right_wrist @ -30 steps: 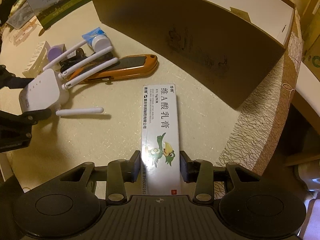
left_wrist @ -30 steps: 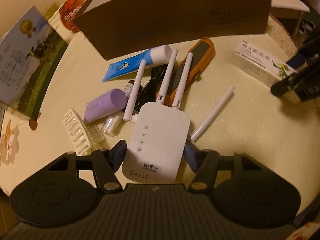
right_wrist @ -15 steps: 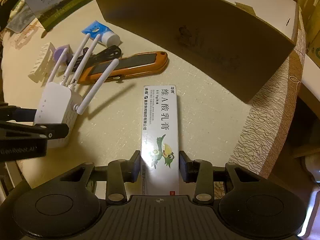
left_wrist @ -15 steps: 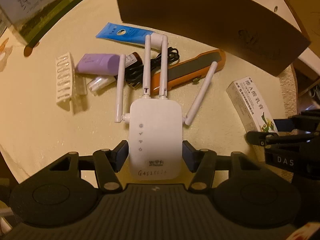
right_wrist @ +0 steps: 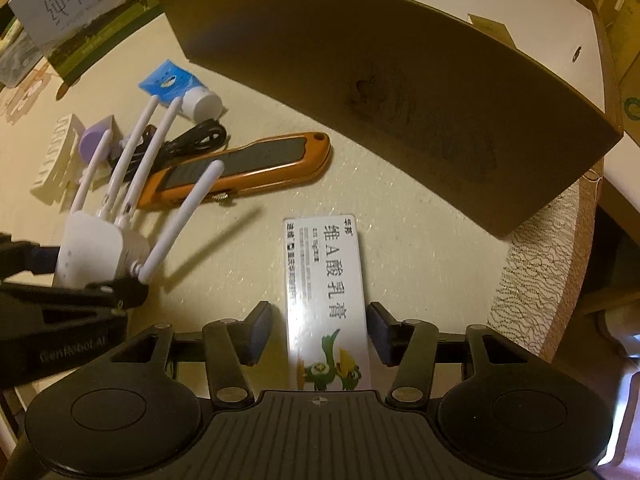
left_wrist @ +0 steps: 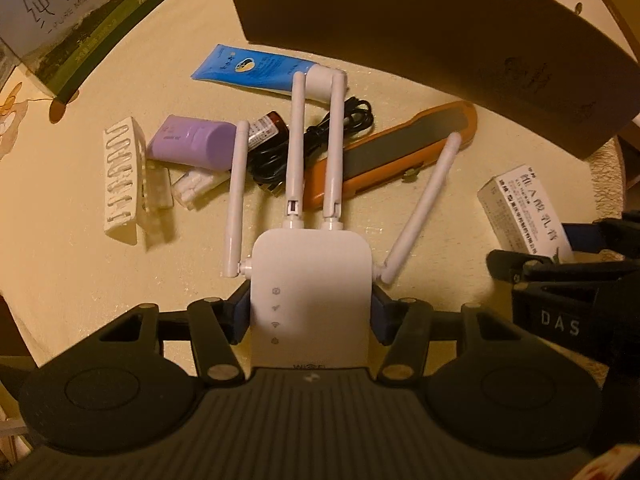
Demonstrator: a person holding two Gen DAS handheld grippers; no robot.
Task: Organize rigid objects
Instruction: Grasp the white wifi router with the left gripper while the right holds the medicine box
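Observation:
My left gripper [left_wrist: 308, 316] is shut on a white WiFi repeater [left_wrist: 310, 292] with several antennas and holds it lifted above the table; it also shows in the right wrist view [right_wrist: 90, 248]. My right gripper [right_wrist: 318, 334] is open, its pads standing off both sides of a white ointment box [right_wrist: 326, 300] that lies flat on the table; the box also shows at the right of the left wrist view [left_wrist: 524, 212]. A large brown cardboard box [right_wrist: 400, 80] stands open at the back.
On the cream round table [left_wrist: 60, 248] lie an orange utility knife [left_wrist: 384, 164], a blue tube [left_wrist: 256, 70], a purple tube [left_wrist: 192, 142], a black cable [left_wrist: 316, 140], a white hair clip [left_wrist: 120, 176] and a milk carton [left_wrist: 80, 16]. The table edge [right_wrist: 560, 264] is at the right.
My left gripper has drawn the repeater nearer and turned it toward the box. My right gripper's pads have spread away from the ointment box, letting it go.

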